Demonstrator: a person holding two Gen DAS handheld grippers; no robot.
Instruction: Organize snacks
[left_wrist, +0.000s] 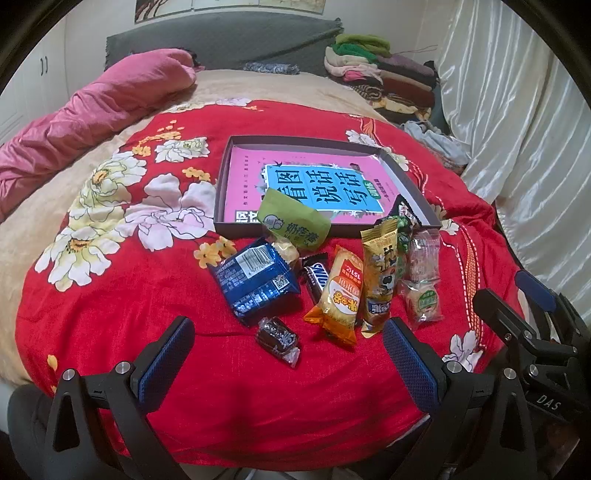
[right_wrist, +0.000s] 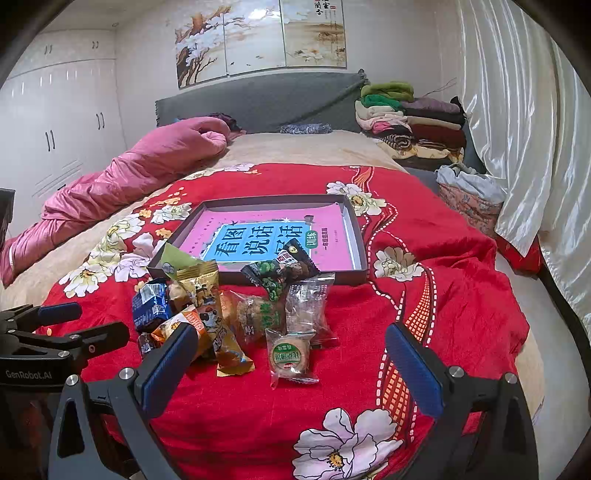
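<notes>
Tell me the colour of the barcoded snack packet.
Dark blue with white print, clearest in the left wrist view: barcoded snack packet.

Both my wrist cameras look forward and down across the bed (left_wrist: 110, 288) toward the headboard (right_wrist: 258, 99). My left sits close to the snack pile (left_wrist: 325, 280); my right views it from the right, and both share the tray (right_wrist: 352, 218).

A red bedspread (left_wrist: 147, 332) with white and yellow flowers carries a blue packet (left_wrist: 255, 282), a green packet (left_wrist: 293, 221), and a pink-and-blue book (left_wrist: 314, 188) in a dark tray (left_wrist: 221, 184).
</notes>
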